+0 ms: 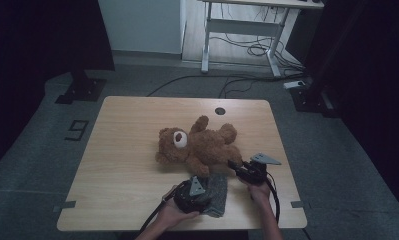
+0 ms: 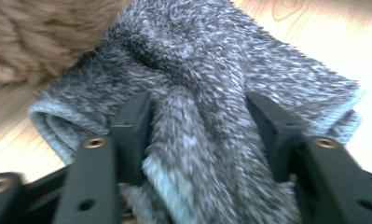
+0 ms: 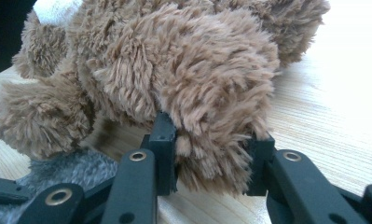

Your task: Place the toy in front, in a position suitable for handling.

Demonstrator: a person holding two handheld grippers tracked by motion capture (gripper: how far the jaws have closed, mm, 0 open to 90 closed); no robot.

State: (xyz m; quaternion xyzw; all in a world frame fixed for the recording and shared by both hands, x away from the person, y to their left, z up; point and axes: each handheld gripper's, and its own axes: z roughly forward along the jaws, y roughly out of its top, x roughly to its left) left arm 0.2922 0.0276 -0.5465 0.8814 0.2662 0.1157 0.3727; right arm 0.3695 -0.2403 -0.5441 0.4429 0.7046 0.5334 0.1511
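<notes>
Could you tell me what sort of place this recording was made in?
Probably a lab or studio for recording handling work: a lone wooden table on grey carpet, dark stands at the sides, and a desk frame with loose cables behind.

Wide open tabletop point(image 1: 117, 165) to the left and along the far edge, free passage there. Blocked mid-table by the teddy bear point(image 1: 199, 145), lying across. Near edge crowded: grey fuzzy cloth point(image 1: 218, 192) just beside the bear, both hands close together there.
</notes>
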